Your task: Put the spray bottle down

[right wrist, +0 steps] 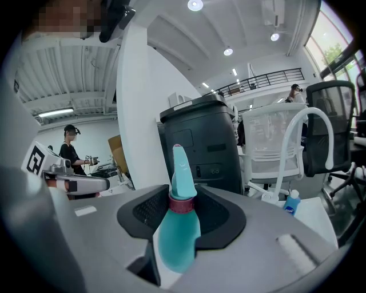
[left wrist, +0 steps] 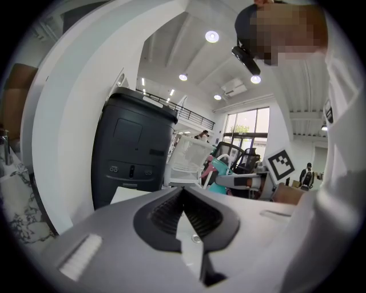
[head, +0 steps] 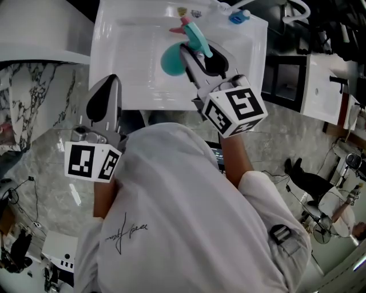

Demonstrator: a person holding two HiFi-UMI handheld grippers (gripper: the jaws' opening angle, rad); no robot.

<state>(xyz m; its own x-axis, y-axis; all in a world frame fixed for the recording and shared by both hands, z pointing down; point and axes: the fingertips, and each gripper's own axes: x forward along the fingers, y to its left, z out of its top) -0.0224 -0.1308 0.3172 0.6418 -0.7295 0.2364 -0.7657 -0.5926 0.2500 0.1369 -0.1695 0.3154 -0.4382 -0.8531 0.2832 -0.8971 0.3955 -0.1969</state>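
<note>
While clamped at its pink collar between the jaws of the right gripper [right wrist: 182, 201], the teal spray bottle [right wrist: 178, 229] hangs over the white tabletop [head: 131, 57]; contact with the top can't be told. Left gripper [left wrist: 183, 197] is near the table's front edge, jaws together, nothing in them. Small blue bottle [head: 239, 16] stands at the far edge.

Right hand-held gripper [right wrist: 182, 197] clamps the spray bottle [right wrist: 178, 243]; left hand-held gripper [left wrist: 183, 197] closed, empty.

Spray bottle [head: 170, 62] in right claw [head: 197, 51] over counter [head: 131, 51]; left claw [head: 110, 83] at near edge, small bottle [head: 239, 16] far right
</note>
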